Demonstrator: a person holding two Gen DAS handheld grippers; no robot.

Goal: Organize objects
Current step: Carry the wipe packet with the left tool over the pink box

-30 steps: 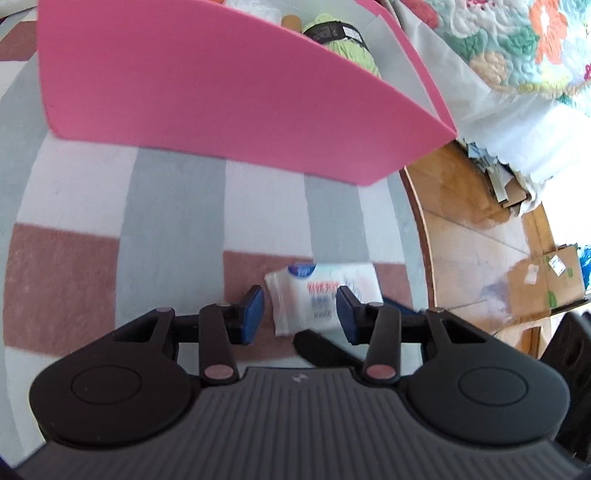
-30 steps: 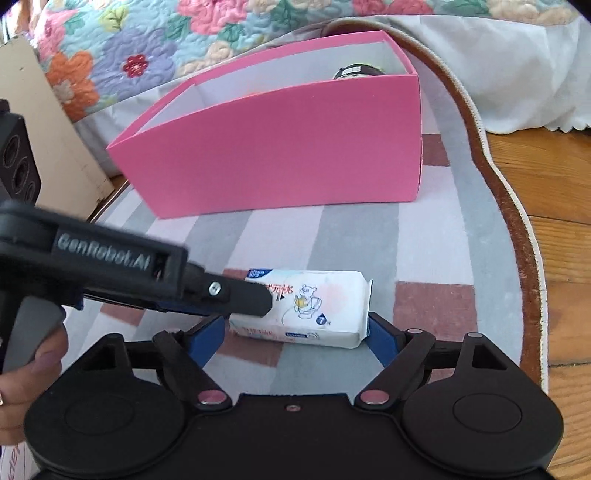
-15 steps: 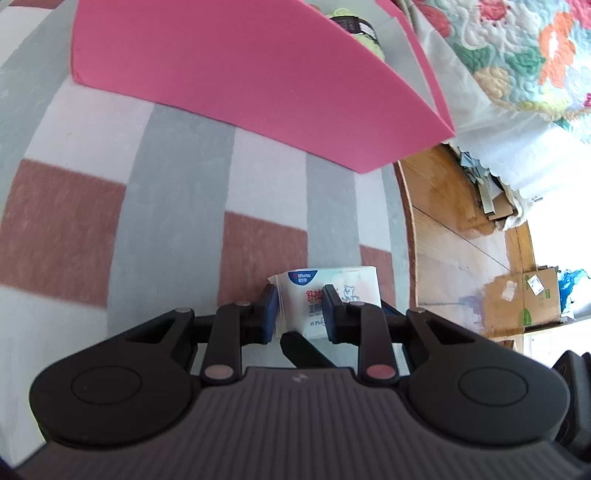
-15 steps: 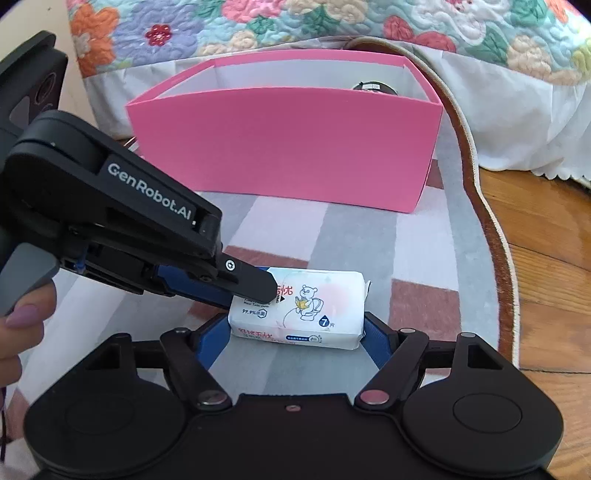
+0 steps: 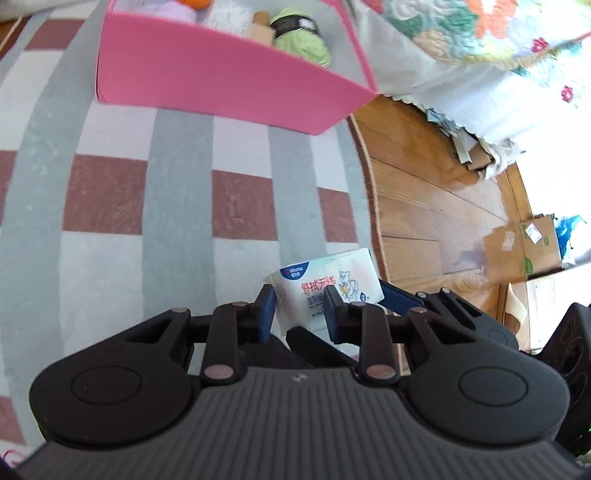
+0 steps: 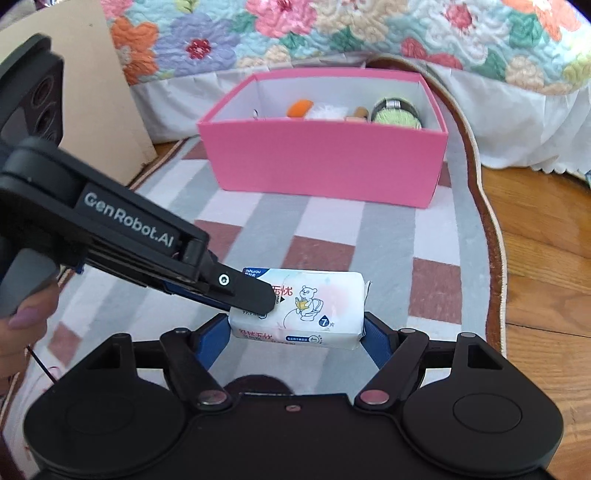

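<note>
A white pack of wet wipes with a bear print hangs above the striped rug, held by both grippers. My right gripper is shut on it lengthwise, one blue pad on each short end. My left gripper is shut on the pack across its left end; from the right wrist view its black finger lies over the pack's top left corner. The open pink box stands farther back on the rug, holding green yarn, an orange item and other small things.
A bed with a floral quilt and white skirt runs behind the box. Bare wood floor lies to the right past the rug's curved edge. Cardboard leans at the left. A person's hand grips the left handle.
Both grippers closed on the wipes pack and lifted it off the rug. The views rose, so the inside of the pink box now shows.
</note>
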